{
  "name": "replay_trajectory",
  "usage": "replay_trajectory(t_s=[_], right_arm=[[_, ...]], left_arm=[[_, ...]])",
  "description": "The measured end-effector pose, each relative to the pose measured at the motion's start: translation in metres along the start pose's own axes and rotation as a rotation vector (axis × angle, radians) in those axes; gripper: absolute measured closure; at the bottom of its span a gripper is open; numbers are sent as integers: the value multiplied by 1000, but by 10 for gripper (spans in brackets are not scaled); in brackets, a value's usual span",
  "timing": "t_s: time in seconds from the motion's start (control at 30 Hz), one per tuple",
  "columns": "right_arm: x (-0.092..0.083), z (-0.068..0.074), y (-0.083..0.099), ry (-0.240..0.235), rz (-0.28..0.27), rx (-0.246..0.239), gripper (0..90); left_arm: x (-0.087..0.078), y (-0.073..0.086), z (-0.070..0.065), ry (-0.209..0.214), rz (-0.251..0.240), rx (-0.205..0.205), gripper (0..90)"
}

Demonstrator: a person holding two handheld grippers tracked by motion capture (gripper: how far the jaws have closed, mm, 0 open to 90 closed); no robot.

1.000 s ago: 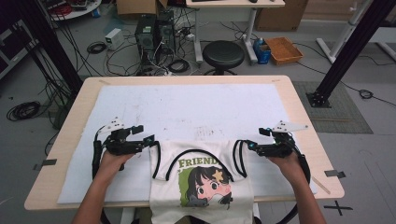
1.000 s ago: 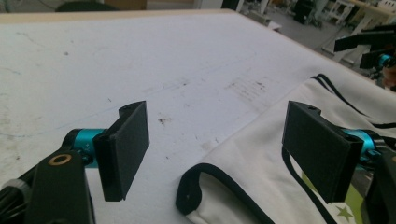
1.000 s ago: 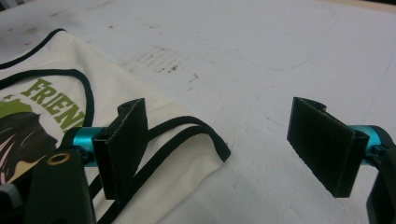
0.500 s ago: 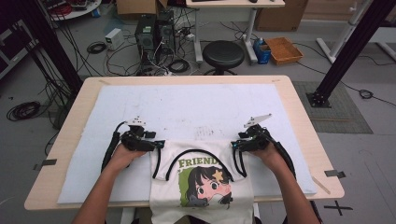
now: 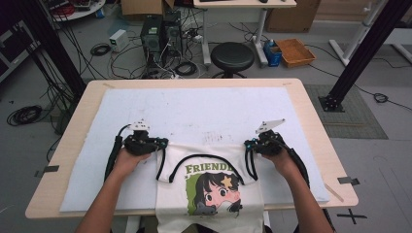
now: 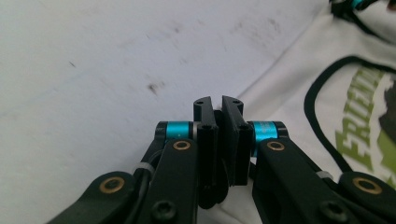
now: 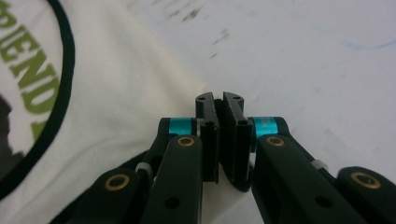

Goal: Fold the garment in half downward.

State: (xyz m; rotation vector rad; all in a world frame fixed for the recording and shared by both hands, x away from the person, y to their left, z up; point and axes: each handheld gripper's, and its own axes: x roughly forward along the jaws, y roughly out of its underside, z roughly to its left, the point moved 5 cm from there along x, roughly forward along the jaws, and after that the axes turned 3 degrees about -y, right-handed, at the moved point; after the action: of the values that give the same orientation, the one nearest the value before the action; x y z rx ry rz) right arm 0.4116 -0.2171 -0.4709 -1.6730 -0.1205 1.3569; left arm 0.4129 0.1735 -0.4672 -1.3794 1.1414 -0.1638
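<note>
A cream T-shirt (image 5: pixel 171 204) with black trim, green "FRIEND" lettering and a cartoon face lies on the white mat, its lower part hanging over the table's front edge. My left gripper (image 5: pixel 163 143) is at the shirt's left shoulder corner. Its jaws have just closed, and in the left gripper view (image 6: pixel 218 106) they are pressed together at the edge of the shirt (image 6: pixel 299 84). My right gripper (image 5: pixel 248 144) is at the right shoulder corner. Its jaws have also just closed, and in the right gripper view (image 7: pixel 218 100) they pinch the corner of the shirt (image 7: pixel 116 93).
A white mat (image 5: pixel 204 111) covers most of the wooden table (image 5: pixel 77 131). Beyond the far edge stand a black stool (image 5: pixel 234 56), computer towers (image 5: pixel 163 31) with loose cables, and an orange tray (image 5: pixel 295 51). A black frame post (image 5: pixel 359 53) rises at the right.
Both hands slid inward from beside the shirt to its shoulder corners. Both pairs of jaws, open before, are now closed on the cloth.
</note>
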Motion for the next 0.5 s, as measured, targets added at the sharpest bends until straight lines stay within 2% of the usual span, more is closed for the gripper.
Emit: replay_trajectory(t_s=[0.07, 0.13, 0.2, 0.3, 0.37, 0.43, 0.5], right_arm=[[-1, -10, -6, 7, -18, 27, 862], [1, -19, -15, 16, -20, 31, 862], [4, -29, -28, 36, -33, 26, 862], [5, -42, -43, 83, -91, 33, 862], [4, -48, -49, 113, -147, 47, 861], [1, -50, -49, 109, -201, 76, 860], [-1, -47, -47, 108, -223, 61, 860]], left_arm=[[1, -7, 7, -31, -15, -1, 846], [1, -18, 16, -57, -52, -22, 846], [2, -33, 25, -79, -119, -61, 846], [2, -44, 33, -96, -181, -101, 846], [1, -46, 34, -87, -218, -123, 845], [0, -43, 32, -66, -218, -107, 844], [-3, -40, 28, -57, -232, -80, 844]])
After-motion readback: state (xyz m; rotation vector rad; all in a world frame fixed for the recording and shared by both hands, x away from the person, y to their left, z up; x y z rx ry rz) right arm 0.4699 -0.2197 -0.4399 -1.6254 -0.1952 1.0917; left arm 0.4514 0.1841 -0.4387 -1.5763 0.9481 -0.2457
